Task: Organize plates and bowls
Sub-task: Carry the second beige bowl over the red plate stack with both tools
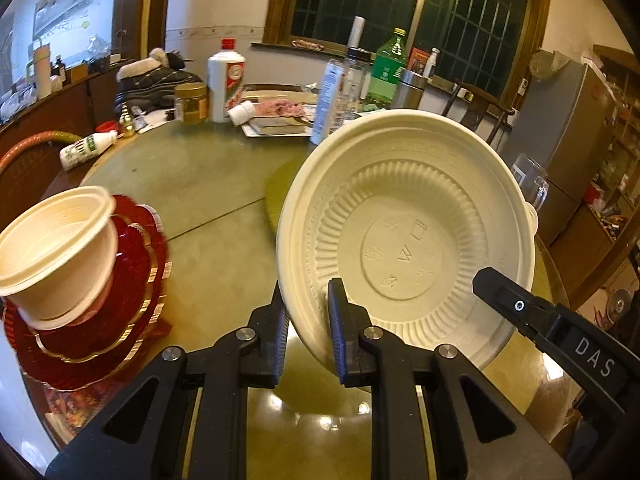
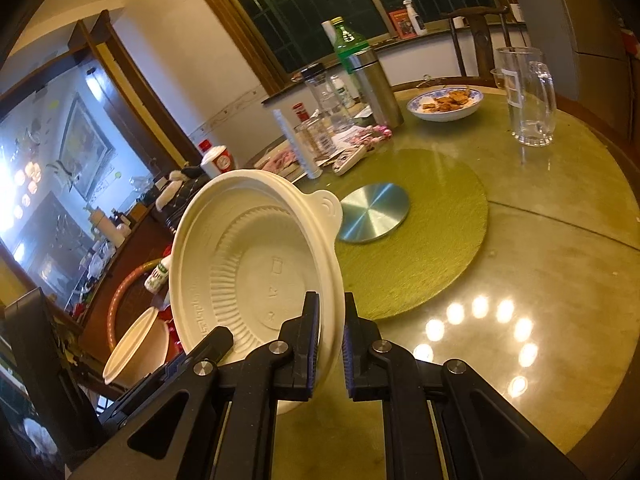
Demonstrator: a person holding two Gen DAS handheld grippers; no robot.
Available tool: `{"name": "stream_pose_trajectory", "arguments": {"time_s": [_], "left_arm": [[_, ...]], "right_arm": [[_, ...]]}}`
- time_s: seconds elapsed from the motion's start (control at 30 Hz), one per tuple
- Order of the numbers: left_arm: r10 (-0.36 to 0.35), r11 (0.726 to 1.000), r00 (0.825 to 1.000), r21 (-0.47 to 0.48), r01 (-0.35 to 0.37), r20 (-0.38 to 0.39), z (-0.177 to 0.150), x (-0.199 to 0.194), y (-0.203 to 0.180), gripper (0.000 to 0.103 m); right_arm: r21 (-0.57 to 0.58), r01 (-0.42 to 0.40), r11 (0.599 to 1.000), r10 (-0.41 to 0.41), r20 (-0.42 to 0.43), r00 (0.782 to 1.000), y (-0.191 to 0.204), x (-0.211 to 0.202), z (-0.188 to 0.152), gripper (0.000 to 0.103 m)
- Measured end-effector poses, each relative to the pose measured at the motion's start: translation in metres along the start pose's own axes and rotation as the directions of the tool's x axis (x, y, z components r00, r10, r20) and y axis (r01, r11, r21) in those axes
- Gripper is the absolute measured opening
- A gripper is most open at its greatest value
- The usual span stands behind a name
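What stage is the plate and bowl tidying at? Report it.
Done: a cream bowl sits on the stacked red plates. In hand: both the left claw and the right claw pinch the rim of the cream lid-like dish, held tilted above the table. Left: setting it down with the stack.

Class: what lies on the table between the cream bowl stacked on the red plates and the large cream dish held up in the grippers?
Bare green tabletop separates the cream bowl on the red plates from the large cream dish; the left wrist view shows this.

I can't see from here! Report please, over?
Left gripper and right gripper both clamp the cream bowl, lifted, tilted. Red plates stack left. Nothing blocking.
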State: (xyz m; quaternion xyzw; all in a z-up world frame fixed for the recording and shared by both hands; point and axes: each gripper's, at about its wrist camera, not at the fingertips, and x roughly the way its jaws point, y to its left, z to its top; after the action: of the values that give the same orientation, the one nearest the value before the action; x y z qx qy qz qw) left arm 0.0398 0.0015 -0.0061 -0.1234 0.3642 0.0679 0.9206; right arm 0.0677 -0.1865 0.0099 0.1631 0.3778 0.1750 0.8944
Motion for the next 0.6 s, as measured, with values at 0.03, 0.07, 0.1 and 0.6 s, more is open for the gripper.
{"name": "stream_pose_trajectory", "arguments": {"time_s": [0.03, 0.07, 0.1, 0.6], "left_arm": [[0.003, 1.0, 1.0, -0.009, -0.003, 0.002, 0.0, -0.003, 0.007, 0.017], [0.006, 1.0, 1.0, -0.017, -0.006, 0.005, 0.0, -0.006, 0.013, 0.017], [0.011, 1.0, 1.0, -0.024, -0.01, 0.009, 0.001, -0.009, 0.019, 0.017], [0.077, 0.99, 0.994, -0.127, -0.066, 0.079, 0.014, -0.056, 0.096, 0.017]], "right_arm": [[-0.008, -0.003, 1.0, 0.003, -0.004, 1.0, 0.006, 0.001, -0.002, 0.01], [-0.016, -0.006, 1.0, 0.006, -0.006, 1.0, 0.011, 0.002, -0.003, 0.01], [-0.026, -0.011, 1.0, 0.011, -0.008, 1.0, 0.018, 0.002, -0.004, 0.01], [-0.158, -0.112, 0.981, 0.108, -0.031, 0.994, 0.113, 0.004, -0.014, 0.01]]}}
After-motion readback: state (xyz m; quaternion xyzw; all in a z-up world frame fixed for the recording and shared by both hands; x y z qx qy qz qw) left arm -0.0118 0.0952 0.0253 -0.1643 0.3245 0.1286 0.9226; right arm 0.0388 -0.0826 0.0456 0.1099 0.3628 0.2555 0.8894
